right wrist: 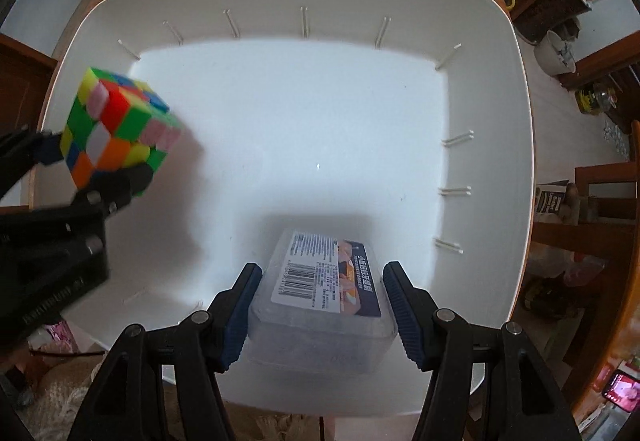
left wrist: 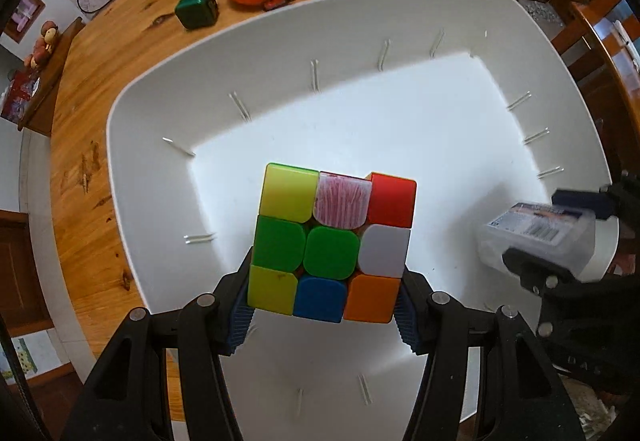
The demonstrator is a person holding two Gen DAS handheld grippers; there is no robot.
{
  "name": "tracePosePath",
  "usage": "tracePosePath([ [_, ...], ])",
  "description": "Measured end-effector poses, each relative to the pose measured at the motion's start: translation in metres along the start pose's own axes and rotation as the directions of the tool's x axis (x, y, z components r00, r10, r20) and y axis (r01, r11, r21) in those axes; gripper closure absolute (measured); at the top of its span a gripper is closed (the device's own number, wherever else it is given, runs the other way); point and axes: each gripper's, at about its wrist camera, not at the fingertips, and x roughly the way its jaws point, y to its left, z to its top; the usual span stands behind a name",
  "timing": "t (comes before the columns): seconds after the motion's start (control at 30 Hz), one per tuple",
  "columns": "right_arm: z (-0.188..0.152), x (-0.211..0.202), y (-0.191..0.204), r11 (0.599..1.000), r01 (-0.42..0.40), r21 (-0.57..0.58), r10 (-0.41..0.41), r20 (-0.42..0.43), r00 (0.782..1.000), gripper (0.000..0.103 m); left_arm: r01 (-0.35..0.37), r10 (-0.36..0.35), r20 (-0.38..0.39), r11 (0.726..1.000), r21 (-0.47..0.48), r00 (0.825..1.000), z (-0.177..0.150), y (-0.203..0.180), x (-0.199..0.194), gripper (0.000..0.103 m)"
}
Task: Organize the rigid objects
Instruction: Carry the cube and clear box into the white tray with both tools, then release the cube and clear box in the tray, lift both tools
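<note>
The left gripper [left wrist: 324, 315] clamps a cube [left wrist: 332, 245] between its pads, held over the left part of a white tray [left wrist: 160, 113] on the counter [left wrist: 120, 41]. The right gripper [right wrist: 322, 315] clamps a clear box [right wrist: 324, 305] over the tray's near right side, well apart from the cube.
</note>
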Motion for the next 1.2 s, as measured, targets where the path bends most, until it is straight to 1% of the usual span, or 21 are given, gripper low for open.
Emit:
tracePosePath([
  [0.2, 0.015, 0.01, 0.0, 0.999, 0.034, 0.021, -0.034, -0.004, 0.999, 0.039, 0.0, -0.001, -0.006, 1.0, -0.017, 1.0, -0.001, 0.003, 0.008, 0.041],
  [0.27, 0.015, 0.01, -0.001, 0.999, 0.032, 0.032, -0.032, 0.001, 0.999, 0.038, 0.003, -0.003, -0.012, 1.0, -0.023, 1.0, -0.001, 0.004, 0.011, 0.041],
  [0.37, 0.015, 0.011, -0.003, 0.999, 0.015, 0.051, -0.016, 0.009, 1.0, 0.034, 0.0, 0.0, -0.013, 1.0, -0.023, 1.0, 0.0, 0.003, 0.014, 0.041],
  [0.43, 0.015, 0.01, -0.006, 0.998, -0.005, 0.063, 0.004, 0.017, 1.0, 0.034, -0.003, 0.003, -0.017, 1.0, -0.021, 1.0, 0.001, 0.003, 0.015, 0.041],
  [0.53, 0.016, 0.008, -0.006, 0.996, -0.049, 0.08, 0.047, 0.026, 0.999, 0.031, -0.006, 0.007, 0.005, 0.999, -0.032, 1.0, 0.002, 0.004, 0.012, 0.041],
  [0.57, 0.016, 0.009, -0.009, 0.994, -0.063, 0.084, 0.061, 0.029, 0.998, 0.025, -0.023, 0.023, 0.013, 0.999, -0.033, 1.0, 0.002, 0.004, 0.01, 0.037],
  [0.6, 0.02, 0.009, -0.017, 0.993, -0.073, 0.088, 0.071, 0.031, 0.997, 0.022, -0.034, 0.034, 0.017, 0.999, -0.032, 0.999, 0.003, 0.004, 0.008, 0.033],
  [0.63, 0.02, 0.009, -0.018, 0.992, -0.082, 0.093, 0.079, 0.037, 0.996, 0.022, -0.04, 0.041, 0.02, 0.999, -0.034, 0.999, 0.003, 0.005, 0.007, 0.023],
  [0.67, 0.019, 0.008, -0.018, 0.991, -0.089, 0.096, 0.085, 0.042, 0.995, 0.022, -0.053, 0.054, 0.021, 0.998, -0.042, 0.998, 0.004, 0.007, 0.006, 0.018],
  [0.77, 0.015, 0.004, -0.014, 0.99, -0.096, 0.102, 0.091, 0.053, 0.994, 0.022, -0.037, 0.037, 0.009, 0.997, -0.067, 0.999, 0.006, 0.013, 0.004, 0.012],
  [0.9, 0.01, -0.001, -0.018, 0.99, -0.096, 0.107, 0.089, 0.065, 0.994, 0.022, -0.047, 0.048, 0.022, 0.997, -0.066, 0.999, 0.006, 0.017, -0.005, 0.011],
  [1.03, 0.003, -0.008, -0.021, 0.989, -0.096, 0.11, 0.088, 0.072, 0.993, 0.022, -0.074, 0.076, 0.056, 0.996, -0.045, 0.996, 0.008, 0.016, -0.022, 0.01],
  [1.1, 0.006, -0.011, -0.02, 0.99, -0.094, 0.109, 0.086, 0.078, 0.993, 0.022, -0.094, 0.096, 0.068, 0.995, -0.03, 0.993, 0.013, 0.013, -0.03, 0.01],
  [1.2, 0.005, -0.022, -0.02, 0.991, -0.08, 0.106, 0.07, 0.095, 0.993, 0.022, -0.099, 0.099, 0.078, 0.995, -0.006, 0.992, 0.014, 0.014, -0.036, 0.01],
])
